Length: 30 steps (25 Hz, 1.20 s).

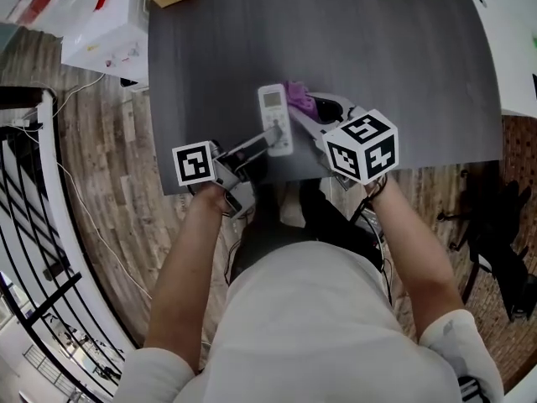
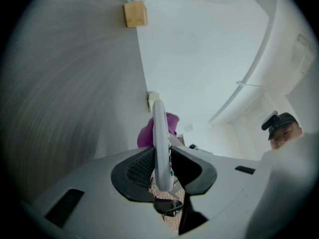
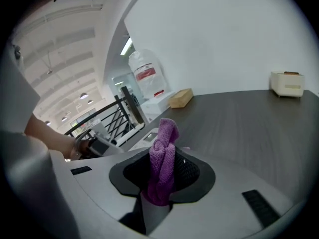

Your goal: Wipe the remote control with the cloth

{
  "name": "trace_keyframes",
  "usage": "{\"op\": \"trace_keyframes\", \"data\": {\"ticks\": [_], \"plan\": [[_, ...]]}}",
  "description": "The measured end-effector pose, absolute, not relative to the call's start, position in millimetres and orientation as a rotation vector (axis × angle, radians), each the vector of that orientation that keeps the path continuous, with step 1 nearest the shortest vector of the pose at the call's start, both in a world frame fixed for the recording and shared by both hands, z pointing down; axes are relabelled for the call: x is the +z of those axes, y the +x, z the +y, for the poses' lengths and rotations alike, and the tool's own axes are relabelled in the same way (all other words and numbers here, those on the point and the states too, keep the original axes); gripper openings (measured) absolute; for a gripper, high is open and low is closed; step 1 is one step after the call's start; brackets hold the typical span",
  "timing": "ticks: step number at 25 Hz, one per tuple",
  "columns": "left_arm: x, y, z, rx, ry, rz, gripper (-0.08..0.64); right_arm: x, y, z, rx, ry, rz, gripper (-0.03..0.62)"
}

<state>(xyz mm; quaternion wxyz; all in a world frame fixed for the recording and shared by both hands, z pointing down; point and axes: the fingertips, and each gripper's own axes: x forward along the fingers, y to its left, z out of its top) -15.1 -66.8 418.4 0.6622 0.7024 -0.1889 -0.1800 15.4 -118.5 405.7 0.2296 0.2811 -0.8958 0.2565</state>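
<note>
Left tool (image 2: 162,169) clamps remote control (image 2: 159,133) edge-on; right tool (image 3: 162,177) pinches cloth (image 3: 163,158), plain only in its view.

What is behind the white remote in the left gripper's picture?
A purple cloth, pinched in the right gripper, pokes out behind the remote control. The remote, clamped edge-on in the left gripper, hides part of the cloth.
</note>
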Motion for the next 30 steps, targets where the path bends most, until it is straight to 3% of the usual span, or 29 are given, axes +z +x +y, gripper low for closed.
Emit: {"op": "trace_keyframes", "data": {"ticks": [19,23,30], "plan": [[432.7,-31.1,-71.5,-0.265,1.668,-0.653,0.101,411.7,7.2,-1.4,0.222,0.307,-2.342,0.103],[438.9,-38.2,-66.2,-0.024,1.869,-0.767,0.101,401.0,7.3,19.5,0.173,0.176,-2.368,0.103],[439.1,-31.5,-38.9,0.481,2.245,-0.851,0.101,351.2,24.3,-83.3,-0.027,0.583,-2.380,0.103]]}}
